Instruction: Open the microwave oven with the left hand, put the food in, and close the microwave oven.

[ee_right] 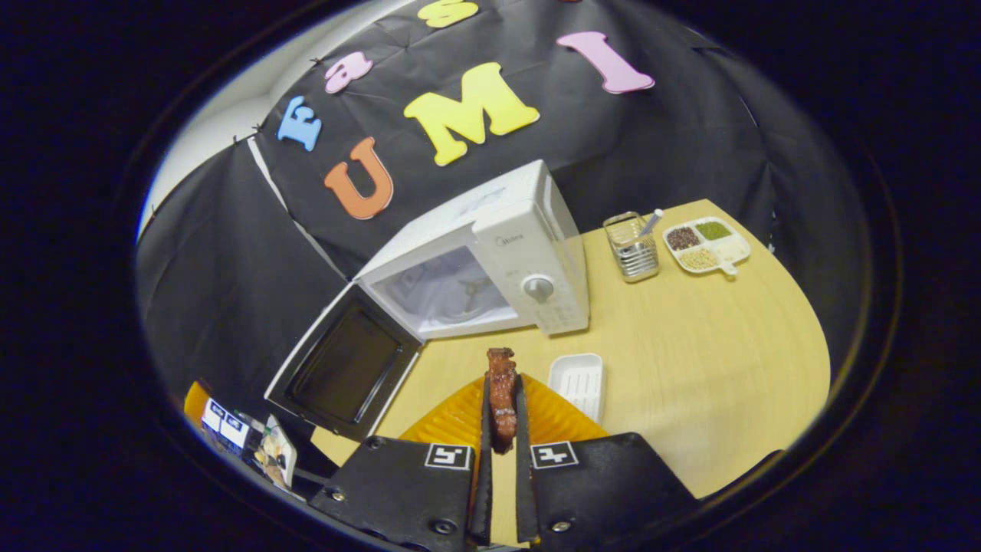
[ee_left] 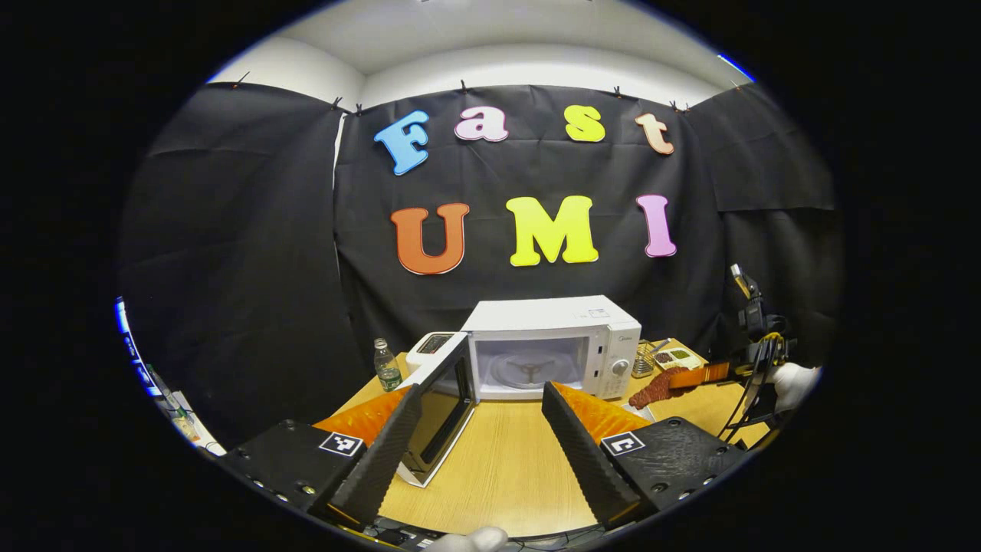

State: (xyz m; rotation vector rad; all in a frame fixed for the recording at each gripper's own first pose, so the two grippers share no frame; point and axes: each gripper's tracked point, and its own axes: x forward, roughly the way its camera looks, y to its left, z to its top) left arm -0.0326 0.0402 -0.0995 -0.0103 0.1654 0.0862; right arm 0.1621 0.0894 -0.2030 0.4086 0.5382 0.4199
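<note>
- Standing open: microwave (ee_left: 552,345), door (ee_left: 441,406) swung left.
- Left gripper (ee_left: 475,429) fingers apart, holding nothing.
- Right gripper (ee_right: 502,414) clamped on meat strip (ee_right: 502,395), near white tray (ee_right: 577,383).

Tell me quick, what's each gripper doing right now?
Left gripper: open, holding nothing.
Right gripper: shut on the meat.

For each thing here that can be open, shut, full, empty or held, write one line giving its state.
microwave oven: upright, cavity empty.
microwave door: swung wide open.
food: held off the table, outside the oven.
right gripper: shut on the food.
left gripper: open, holding nothing.
white tray: empty, on the table.
divided dish: compartments filled.
</note>
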